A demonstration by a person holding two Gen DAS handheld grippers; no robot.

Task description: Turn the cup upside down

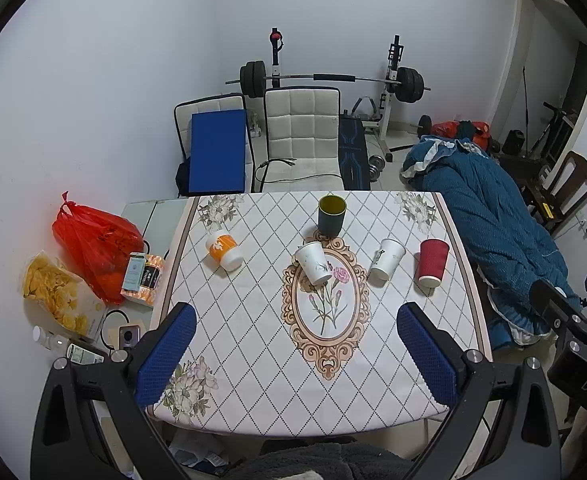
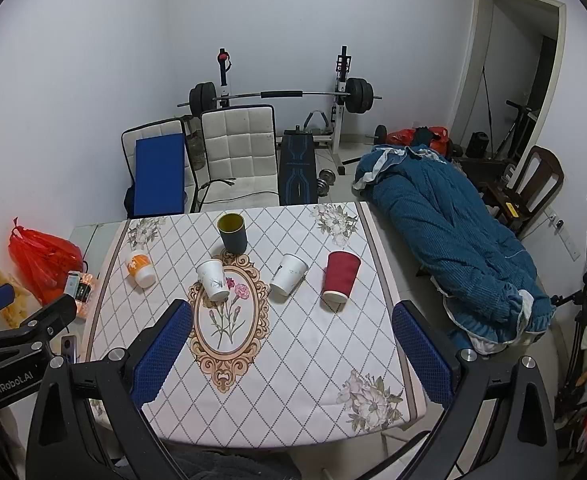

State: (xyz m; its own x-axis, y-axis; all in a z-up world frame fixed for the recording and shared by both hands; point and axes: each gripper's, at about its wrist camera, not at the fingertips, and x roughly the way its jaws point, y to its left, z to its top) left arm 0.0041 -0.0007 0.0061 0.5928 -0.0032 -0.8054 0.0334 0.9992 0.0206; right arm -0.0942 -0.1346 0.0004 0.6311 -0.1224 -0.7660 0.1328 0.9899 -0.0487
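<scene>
A dark green cup [image 1: 332, 215] [image 2: 232, 232] stands upright, mouth up, at the table's far middle. An orange-and-white cup [image 1: 224, 249] [image 2: 140, 268], two white paper cups [image 1: 314, 263] [image 1: 387, 258] [image 2: 212, 280] [image 2: 288, 274] and a red ribbed cup [image 1: 433, 262] [image 2: 340, 277] stand in a row nearer, and look mouth down. My left gripper [image 1: 297, 320] is open and empty, held above the table's near half. My right gripper [image 2: 291, 316] is open and empty, also above the near half, well short of the cups.
The table has a diamond-pattern cloth [image 1: 253, 320] with a floral oval. A red bag [image 1: 93, 244], snack bag and boxes lie on the left. A blue quilt [image 1: 485, 216] lies on the right. Two white chairs [image 1: 301, 128] and a barbell rack stand behind.
</scene>
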